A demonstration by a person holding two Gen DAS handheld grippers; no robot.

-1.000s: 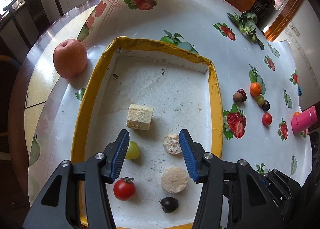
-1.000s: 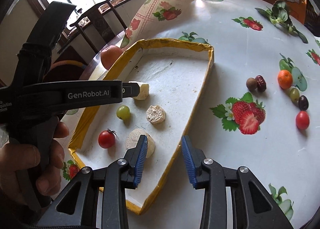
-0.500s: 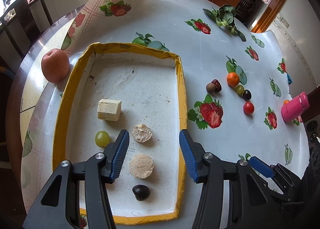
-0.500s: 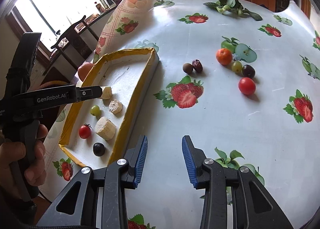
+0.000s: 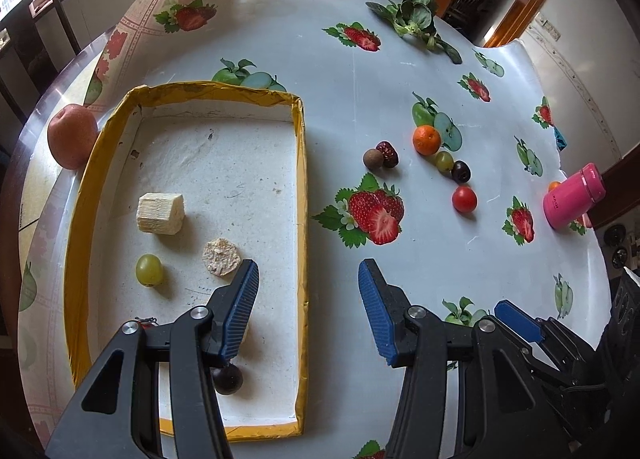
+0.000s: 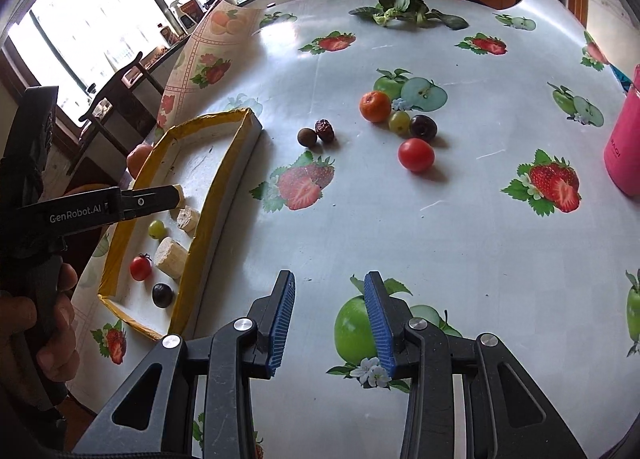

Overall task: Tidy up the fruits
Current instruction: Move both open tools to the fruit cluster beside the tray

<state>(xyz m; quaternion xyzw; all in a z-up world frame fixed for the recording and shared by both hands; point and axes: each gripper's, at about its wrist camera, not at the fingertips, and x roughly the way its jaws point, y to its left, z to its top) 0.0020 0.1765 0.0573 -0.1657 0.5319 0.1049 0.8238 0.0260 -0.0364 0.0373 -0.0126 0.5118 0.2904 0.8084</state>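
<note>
A yellow-rimmed tray [image 5: 301, 195] [image 6: 224, 175] holds a green grape [image 5: 149, 269], a dark grape [image 5: 228, 379], a cherry tomato [image 6: 140, 267] and pale banana pieces [image 5: 161, 213]. Loose on the tablecloth lie an orange [image 5: 426, 139] [image 6: 375, 106], a green grape [image 6: 399, 122], a dark fruit [image 6: 423, 127], a tomato [image 5: 464, 199] [image 6: 416, 154], a brown fruit [image 6: 307, 137] and a red date [image 6: 324, 130]. My left gripper [image 5: 308, 311] is open and empty above the tray's right wall. My right gripper [image 6: 330, 323] is open and empty over the tablecloth.
A large apple [image 5: 72, 137] lies left of the tray near the table edge. A pink cup [image 5: 574, 195] [image 6: 626, 147] stands at the right. Leafy greens [image 5: 412, 21] [image 6: 400, 7] lie at the far side. Chairs stand beyond the table's left edge.
Both grippers have swung right, away from the tray's inside toward the loose fruits. The left gripper now straddles the tray's right wall. Both stay open and empty.
</note>
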